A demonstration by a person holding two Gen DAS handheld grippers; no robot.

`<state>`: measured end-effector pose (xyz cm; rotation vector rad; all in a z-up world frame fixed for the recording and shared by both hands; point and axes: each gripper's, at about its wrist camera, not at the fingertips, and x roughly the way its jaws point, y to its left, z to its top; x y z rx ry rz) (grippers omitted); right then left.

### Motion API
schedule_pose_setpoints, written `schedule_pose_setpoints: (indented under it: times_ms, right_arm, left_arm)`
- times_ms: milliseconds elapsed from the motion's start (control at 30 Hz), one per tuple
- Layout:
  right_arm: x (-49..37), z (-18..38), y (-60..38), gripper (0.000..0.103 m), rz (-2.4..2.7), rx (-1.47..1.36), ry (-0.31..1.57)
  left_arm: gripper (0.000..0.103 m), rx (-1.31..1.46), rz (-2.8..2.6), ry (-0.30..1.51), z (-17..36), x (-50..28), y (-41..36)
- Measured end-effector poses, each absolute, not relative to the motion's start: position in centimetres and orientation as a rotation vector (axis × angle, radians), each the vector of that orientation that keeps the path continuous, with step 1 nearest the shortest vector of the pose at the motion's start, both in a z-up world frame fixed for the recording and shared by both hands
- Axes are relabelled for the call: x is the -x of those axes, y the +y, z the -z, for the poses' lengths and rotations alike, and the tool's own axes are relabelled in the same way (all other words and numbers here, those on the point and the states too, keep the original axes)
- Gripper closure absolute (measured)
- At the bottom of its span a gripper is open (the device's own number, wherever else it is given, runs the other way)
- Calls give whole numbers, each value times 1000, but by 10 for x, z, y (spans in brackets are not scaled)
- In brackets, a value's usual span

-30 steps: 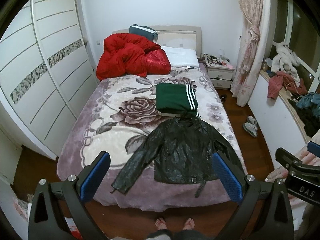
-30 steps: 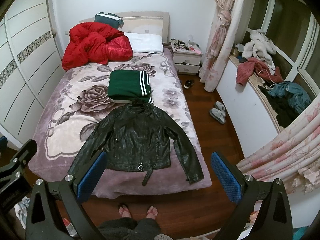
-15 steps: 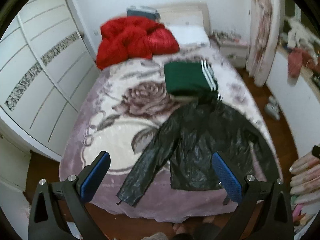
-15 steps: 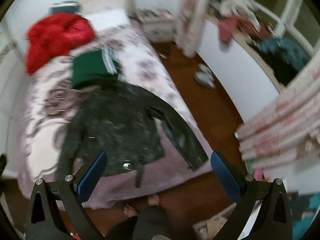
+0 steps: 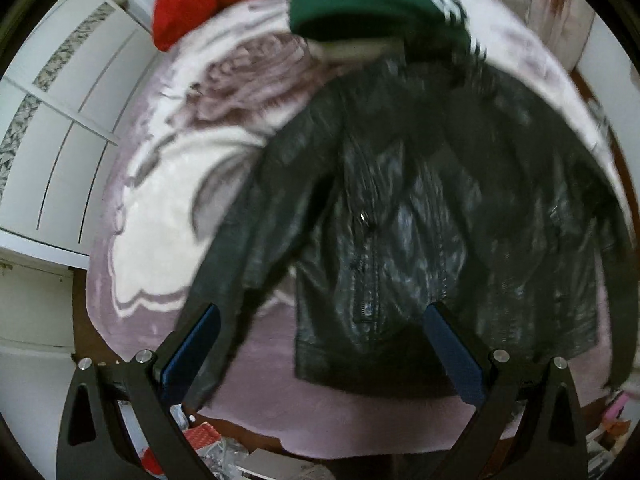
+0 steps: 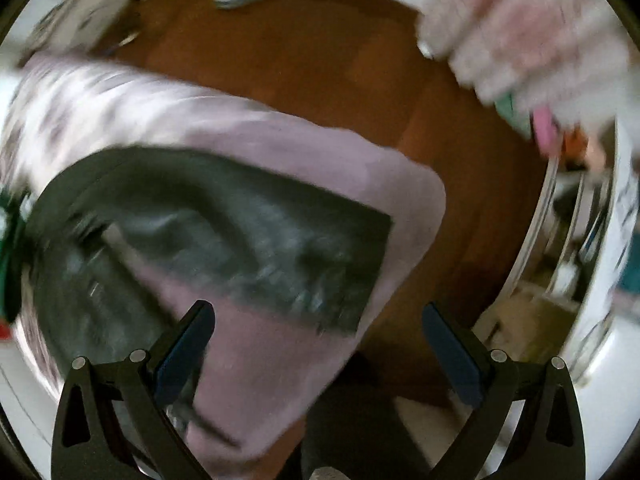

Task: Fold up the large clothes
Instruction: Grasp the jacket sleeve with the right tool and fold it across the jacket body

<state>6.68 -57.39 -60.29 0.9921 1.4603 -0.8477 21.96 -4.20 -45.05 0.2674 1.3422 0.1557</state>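
A black leather jacket (image 5: 420, 208) lies flat on the floral bed cover (image 5: 160, 208), front up, sleeves spread out. My left gripper (image 5: 320, 356) hangs open just above the jacket's hem, its left finger over the cuff of one sleeve. In the blurred right wrist view the other sleeve (image 6: 256, 232) runs across the bed's corner, and my right gripper (image 6: 318, 356) is open above the cover close to that sleeve's end. Nothing sits between either pair of fingers.
A folded green garment with white stripes (image 5: 372, 0) lies past the jacket's collar, and a red duvet (image 5: 188, 4) beyond it. White wardrobe doors (image 5: 52, 128) line the left side. Brown wooden floor (image 6: 320, 64) and a pink floral curtain (image 6: 532, 32) lie right of the bed.
Both grippers dropped down and forward toward the bed. The left now looks closely at the jacket's body; the right swung right and down over the sleeve at the bed's corner.
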Motion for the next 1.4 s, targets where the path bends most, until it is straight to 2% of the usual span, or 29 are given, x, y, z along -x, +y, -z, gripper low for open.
schedule_pose_setpoints:
  times_ms: [133,167,200,267,300,333,400,533,633,667,733,833,867,900,1033,1167,1300,1333,1367,1400]
  right_arm:
    - [-42,690,-599,0,820,-1269,1392]
    - [-40,702,-597,5,793,-1321,1367]
    - [-39,708,-595,19,767,-1353,1328]
    - [-40,704,-590,35,796,-1285,1300]
    - [-41,695,-585,63,833,-1221,1304]
    - [-40,687,-584,80,842,-1188,1300]
    - [-39,667,-585,88,848,-1136,1263]
    - [-52,627,-596,89,903,-968,1192]
    - [-68,659,-611,88,903,-939,1270]
    - [-76,672,-611,87,879,-937,1321]
    - [-77,681,-616,75,864,-985,1349]
    - [-42,665,-611,62,861,-1198,1193]
    - [-29,655,-605,53,868,-1272,1121]
    - [-13,651,-595,48,837,-1366,1038]
    - [0,693,-555,48,557,-1731,824]
    - [-10,753,-536,48,532,-1874,616]
    - [-28,775,-528,48,554,-1889,374]
    - [-32,778,-528,49,566,-1881,341]
    - [-38,782,-528,66,576,-1877,311]
    - [-44,788,-531,94,578,-1884,302]
  left_arm:
    - [0,-330,-142,1383,505,-235,-63]
    - [0,-341,-139,1392,515,-239,-68]
    - [0,-350,-134,1399,524,-242,-72]
    - [0,-374,-118,1401,538,-248,-81]
    - [0,-386,-104,1399,543,-250,-86]
    - [0,-397,-92,1397,546,-251,-90]
    - [0,-432,-64,1389,552,-255,-100]
    - [0,-481,2,1359,560,-260,-119]
    - [0,-512,30,1354,570,-264,-126]
    - [0,-522,35,1356,574,-266,-126]
    - [0,-526,45,1361,579,-268,-125]
    - [0,-520,62,1357,580,-267,-123]
    - [0,-522,67,1354,582,-266,-123]
    - [0,-522,71,1353,584,-265,-122]
    - [0,-482,62,1373,594,-266,-118]
    - [0,-429,38,1418,599,-272,-116]
    - [0,-417,31,1422,602,-272,-115]
    - [0,-419,30,1418,602,-271,-116]
    - [0,-420,30,1415,602,-270,-116]
    - [0,-420,29,1414,601,-269,-117]
